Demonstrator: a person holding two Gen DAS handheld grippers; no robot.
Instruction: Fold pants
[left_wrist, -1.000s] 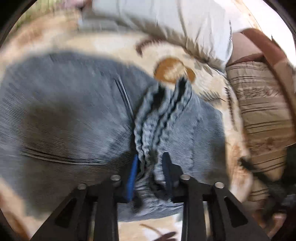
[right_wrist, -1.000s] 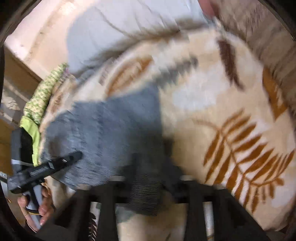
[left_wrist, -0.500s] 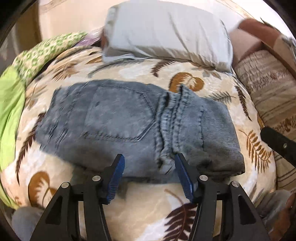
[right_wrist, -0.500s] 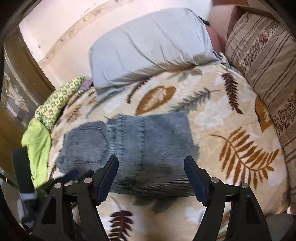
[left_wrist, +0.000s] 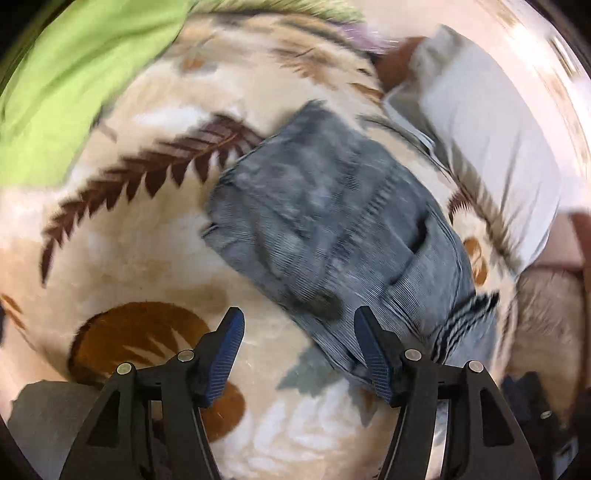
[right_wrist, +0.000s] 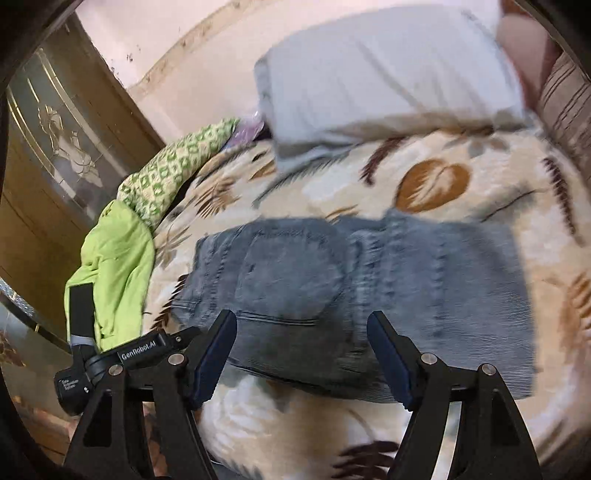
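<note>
The folded grey-blue jeans lie flat on the leaf-patterned blanket, back pocket up. In the left wrist view the jeans lie diagonally ahead and to the right. My left gripper is open and empty above the blanket, its right finger just over the jeans' near edge. My right gripper is open and empty at the jeans' near edge. The left gripper's body shows at the lower left of the right wrist view.
A grey pillow lies at the head of the bed. Green cloth is bunched at the left edge, in the left wrist view too. A striped cushion is at the right. A wooden door stands left.
Both grippers let go of the jeans, opened and pulled back. The left gripper has since swung left, so the jeans now sit diagonally to its right.
</note>
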